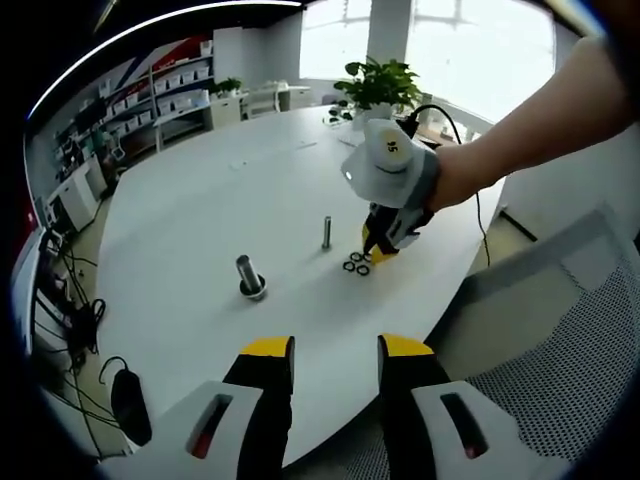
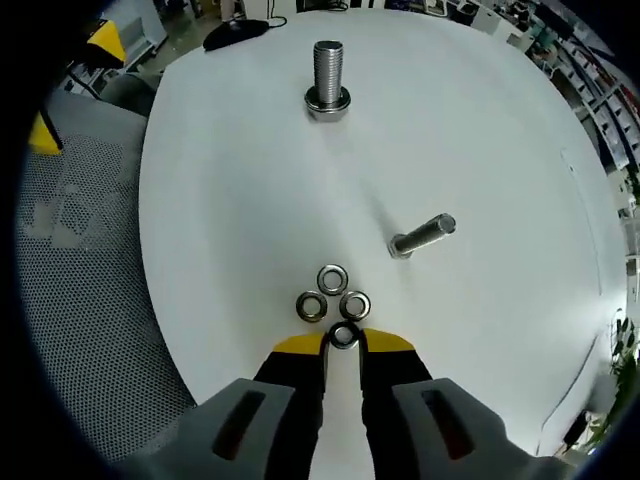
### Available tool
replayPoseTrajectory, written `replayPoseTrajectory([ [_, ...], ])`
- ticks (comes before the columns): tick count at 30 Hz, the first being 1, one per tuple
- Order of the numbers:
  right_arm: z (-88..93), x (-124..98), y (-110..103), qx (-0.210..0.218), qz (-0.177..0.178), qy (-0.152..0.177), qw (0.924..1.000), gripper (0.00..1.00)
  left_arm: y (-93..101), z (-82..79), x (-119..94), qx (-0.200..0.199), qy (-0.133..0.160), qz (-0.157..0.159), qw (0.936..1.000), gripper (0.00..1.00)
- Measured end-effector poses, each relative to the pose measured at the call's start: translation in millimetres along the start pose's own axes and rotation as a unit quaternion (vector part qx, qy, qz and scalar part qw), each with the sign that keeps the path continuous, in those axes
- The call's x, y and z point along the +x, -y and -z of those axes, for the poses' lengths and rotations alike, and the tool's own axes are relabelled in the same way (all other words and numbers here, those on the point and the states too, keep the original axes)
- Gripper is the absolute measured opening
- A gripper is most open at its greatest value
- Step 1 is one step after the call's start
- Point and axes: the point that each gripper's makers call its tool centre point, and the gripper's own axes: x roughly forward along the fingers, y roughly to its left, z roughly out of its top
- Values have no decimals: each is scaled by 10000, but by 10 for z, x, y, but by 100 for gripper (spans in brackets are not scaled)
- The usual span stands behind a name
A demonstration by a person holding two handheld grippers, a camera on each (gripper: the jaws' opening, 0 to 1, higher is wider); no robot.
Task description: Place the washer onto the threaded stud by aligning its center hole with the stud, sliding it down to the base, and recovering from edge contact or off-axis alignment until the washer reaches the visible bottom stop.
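Right gripper (image 2: 343, 342) has its yellow-tipped jaws nearly closed on a washer (image 2: 344, 336), the nearest of four lying clustered on the white table (image 2: 230, 200). Beyond them, at about 1 o'clock, stands a slim stud (image 2: 422, 237); at 12 o'clock, well apart, a thicker threaded stud (image 2: 328, 78) on its base. Left gripper (image 1: 335, 352) hovers off the table edge, jaws spread and holding nothing.

An office-cum-lab: a large white table (image 1: 200, 200), stocked shelves (image 1: 160, 95) at ten o'clock, a potted plant (image 1: 378, 88) and bright windows (image 1: 470, 40) at one o'clock.
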Motion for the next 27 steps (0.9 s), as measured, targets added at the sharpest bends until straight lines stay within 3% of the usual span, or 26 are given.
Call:
replayPoseTrajectory([
  [7,15,-26,-4,374,25,445,9983,14,-1,-10,-4,-31,22,-2,10000,31],
  [17,79,-108,3,595,17,537,9968,13,5,-21,-14,-54,35,2,10000,31],
  [22,17,-297,13,746,9,762,9943,13,17,-25,-12,-21,32,18,10000,31],
  [23,2,-238,43,744,10,784,9941,13,20,-24,-13,-14,28,20,10000,31],
  [27,-89,-340,102,718,23,913,9932,13,18,-23,-13,-3,26,28,10000,31],
])
